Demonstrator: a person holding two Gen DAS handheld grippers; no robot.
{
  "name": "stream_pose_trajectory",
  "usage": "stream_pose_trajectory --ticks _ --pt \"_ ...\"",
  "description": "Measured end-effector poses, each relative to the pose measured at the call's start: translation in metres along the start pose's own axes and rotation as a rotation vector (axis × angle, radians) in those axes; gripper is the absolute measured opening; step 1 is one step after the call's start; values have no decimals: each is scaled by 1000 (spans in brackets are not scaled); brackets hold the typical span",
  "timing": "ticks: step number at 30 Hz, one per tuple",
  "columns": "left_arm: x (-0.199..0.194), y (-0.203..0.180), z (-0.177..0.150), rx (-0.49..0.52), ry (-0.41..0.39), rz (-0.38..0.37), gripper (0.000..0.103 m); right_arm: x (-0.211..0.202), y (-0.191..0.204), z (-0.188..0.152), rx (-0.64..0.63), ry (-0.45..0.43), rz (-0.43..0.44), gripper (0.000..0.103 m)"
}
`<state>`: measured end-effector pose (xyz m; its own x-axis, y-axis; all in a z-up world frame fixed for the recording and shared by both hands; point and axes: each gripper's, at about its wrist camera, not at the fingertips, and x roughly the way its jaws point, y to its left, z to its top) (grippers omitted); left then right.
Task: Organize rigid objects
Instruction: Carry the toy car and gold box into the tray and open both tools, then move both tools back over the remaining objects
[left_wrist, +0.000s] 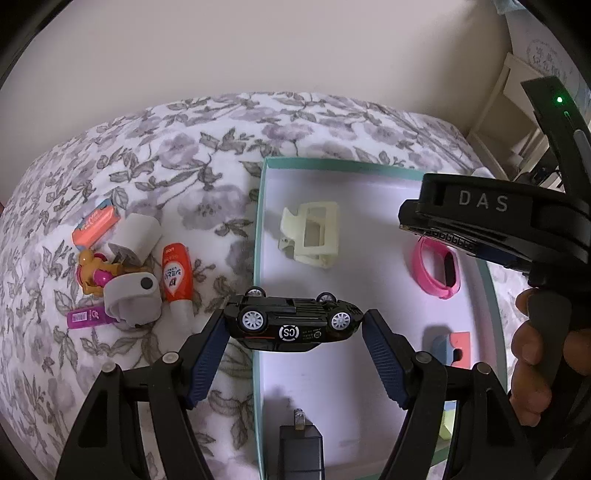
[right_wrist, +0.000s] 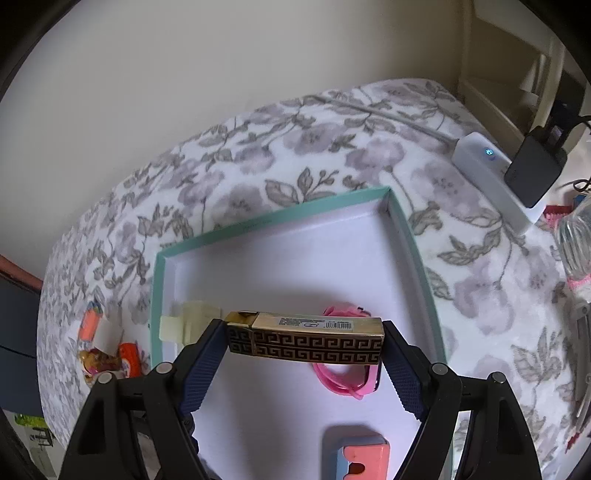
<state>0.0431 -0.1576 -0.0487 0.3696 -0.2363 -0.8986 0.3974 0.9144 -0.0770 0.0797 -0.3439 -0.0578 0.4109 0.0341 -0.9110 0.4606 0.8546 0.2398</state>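
Landmark: teal-rimmed tray (left_wrist: 258, 229) on floral bedcover.

Left gripper (left_wrist: 295, 332) spread wide, clamped on black toy car (left_wrist: 293, 325) nose-to-tail, car upside down, over tray's left rim. Judged light, hard, glossy plastic; wheels roll, so take it by body ends, not wheels.

Right gripper (right_wrist: 304, 341) spread wide, clamped endwise on gold patterned box (right_wrist: 306, 341), above tray interior, over pink band (right_wrist: 347, 376). Judged light cardboard, crushable; end flap loose, go easy on squeeze.
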Motion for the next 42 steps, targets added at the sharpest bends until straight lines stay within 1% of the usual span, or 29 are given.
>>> stream_pose_trajectory --ticks 5,8,11,19,22,24,30,34,37,42 --pt "5 -1 -3 6 20 -1 75 13 2 -5 -15 38 -19 84" --pt "5 -2 -4 15 19 4 75 16 6 -7 -47 39 -58 84" --pt "5 -2 -4 18 17 7 75 17 8 -7 -58 45 -74 85" --pt "6 -2 -3 16 21 8 75 18 8 -5 -57 59 -70 85" --pt "6 0 -3 10 22 7 75 15 8 -4 -46 55 -42 85" --pt "5 1 -3 0 23 3 75 12 7 -3 -35 54 -26 86" --pt "-2 9 3 -39 12 -12 76 -2 10 1 -33 20 -21 87" --pt "-9 17 7 -67 -3 -5 77 -14 14 4 -43 -8 -17 87" --pt "-14 28 12 -104 -13 5 78 -23 20 5 -61 -28 -22 87" --pt "-22 55 20 -199 -28 17 79 -34 30 6 -90 -49 -27 87"
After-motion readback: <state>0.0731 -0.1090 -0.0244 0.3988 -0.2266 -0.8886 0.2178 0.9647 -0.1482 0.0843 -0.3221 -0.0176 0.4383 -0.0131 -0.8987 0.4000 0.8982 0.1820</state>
